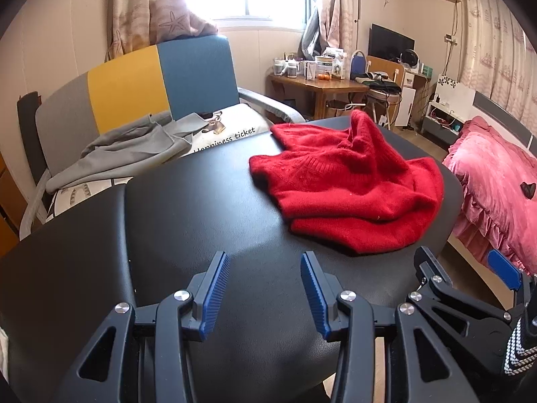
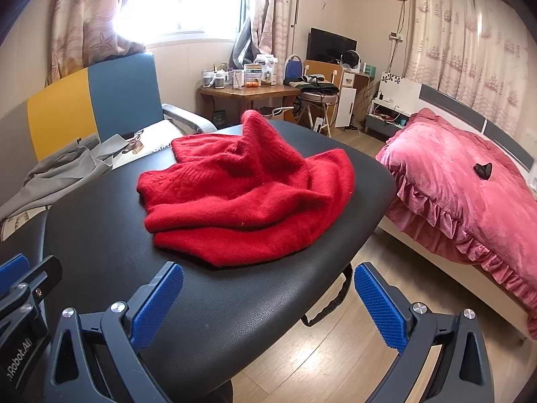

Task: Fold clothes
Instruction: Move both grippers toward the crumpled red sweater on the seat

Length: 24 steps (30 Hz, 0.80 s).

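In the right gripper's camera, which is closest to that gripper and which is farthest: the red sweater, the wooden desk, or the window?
From the right gripper:
1. Red sweater, crumpled on the black table just ahead.
2. Wooden desk, across the room beyond the table.
3. Window, on the far wall, upper left.

One red sweater [image 2: 248,184] lies on one black table [image 2: 100,235]. One grey garment [image 1: 134,147] sits on one sofa [image 1: 127,80]. Two grippers show, the left gripper [image 1: 265,292] and the right gripper [image 2: 268,305]. There is one bed [image 2: 470,194], one wooden desk [image 2: 248,95] and one monitor [image 2: 330,47].

free: table [image 1: 201,218] front/left bare | obst: red sweater [image 2: 248,194] far-right
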Available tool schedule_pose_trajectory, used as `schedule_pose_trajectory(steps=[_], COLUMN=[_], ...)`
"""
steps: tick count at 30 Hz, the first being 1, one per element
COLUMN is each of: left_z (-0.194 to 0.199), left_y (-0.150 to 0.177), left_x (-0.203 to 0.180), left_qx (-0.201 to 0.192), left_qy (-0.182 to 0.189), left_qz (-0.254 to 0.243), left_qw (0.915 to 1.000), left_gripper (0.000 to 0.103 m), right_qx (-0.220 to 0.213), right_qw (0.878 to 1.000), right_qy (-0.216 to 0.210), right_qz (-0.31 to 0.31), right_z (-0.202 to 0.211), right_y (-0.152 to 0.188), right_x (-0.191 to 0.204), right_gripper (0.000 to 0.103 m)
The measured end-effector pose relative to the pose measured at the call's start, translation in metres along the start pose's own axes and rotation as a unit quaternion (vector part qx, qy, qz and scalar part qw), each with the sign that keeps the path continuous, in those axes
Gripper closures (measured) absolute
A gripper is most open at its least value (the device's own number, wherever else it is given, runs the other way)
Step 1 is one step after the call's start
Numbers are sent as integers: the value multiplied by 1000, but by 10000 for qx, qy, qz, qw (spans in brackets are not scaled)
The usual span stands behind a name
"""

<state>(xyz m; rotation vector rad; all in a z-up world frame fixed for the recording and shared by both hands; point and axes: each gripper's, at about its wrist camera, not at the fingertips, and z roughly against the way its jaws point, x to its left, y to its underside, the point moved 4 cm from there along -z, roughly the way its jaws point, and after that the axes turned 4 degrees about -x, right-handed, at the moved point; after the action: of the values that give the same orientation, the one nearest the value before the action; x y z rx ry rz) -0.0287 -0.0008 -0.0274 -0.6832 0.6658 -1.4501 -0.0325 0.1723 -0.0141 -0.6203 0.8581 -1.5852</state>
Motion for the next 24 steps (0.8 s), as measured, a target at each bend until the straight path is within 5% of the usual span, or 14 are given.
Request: schedule_pose_trajectory(steps=[10,14,17,20,24], left_z=[-11,-16,-34,-53,-66], left_y=[10,17,41,65,90], left_x=[1,7,19,35,61], left_qx=[150,395,1023,1576,1853], left_qy=[77,926,2132,1791,1613], left_qz=[-7,144,908,981,1038], left_qw=[9999,9948,9674,9661,9638], left_gripper=[58,58,51,53,55], right_qx=[97,257,411,613,825], right_qw=[9999,9990,9952,9877,9734], right_qy=[-83,-369,-796,-1203,-1830], right_qz=[7,-41,-383,-795,-1107], right_z=[-4,-10,-18,-29,-41], right_y=[3,12,20,29,32], right_x=[5,8,6,4,8], right_gripper=[0,0,0,0,0])
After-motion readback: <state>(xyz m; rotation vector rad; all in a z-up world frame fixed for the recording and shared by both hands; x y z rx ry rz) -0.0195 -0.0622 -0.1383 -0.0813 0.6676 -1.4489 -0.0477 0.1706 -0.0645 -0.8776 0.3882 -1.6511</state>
